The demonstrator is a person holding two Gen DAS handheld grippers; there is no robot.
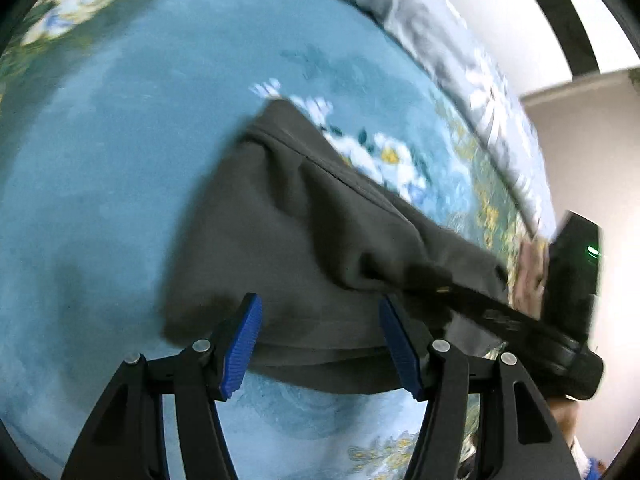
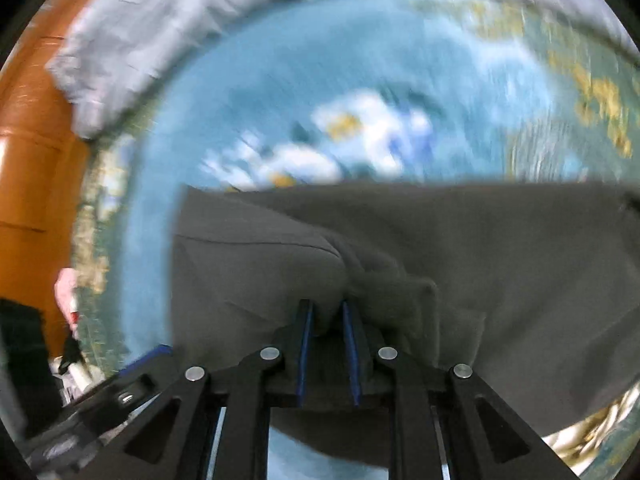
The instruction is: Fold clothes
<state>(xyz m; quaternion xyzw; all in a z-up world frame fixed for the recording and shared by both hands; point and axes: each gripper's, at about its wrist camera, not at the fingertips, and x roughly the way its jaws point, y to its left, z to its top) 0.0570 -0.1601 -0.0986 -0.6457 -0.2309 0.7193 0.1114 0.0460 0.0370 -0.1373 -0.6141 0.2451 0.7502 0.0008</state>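
A dark grey garment (image 1: 288, 240) lies partly lifted over a blue floral bedspread (image 1: 100, 160). My left gripper (image 1: 320, 344) is open, its blue pads (image 1: 244, 344) spread just above the garment's near edge, holding nothing. My right gripper (image 2: 327, 316) is shut on a bunched fold of the same garment (image 2: 480, 260) and holds it up off the bedspread (image 2: 260, 100). The right gripper also shows at the right of the left wrist view (image 1: 520, 320), pulling the cloth taut. Both views are blurred by motion.
A grey-white duvet (image 1: 420, 20) is heaped along the far edge of the bed, and shows too in the right wrist view (image 2: 140, 32). An orange-brown wooden piece (image 2: 28, 160) stands at the left. A white wall (image 1: 580, 160) is at the right.
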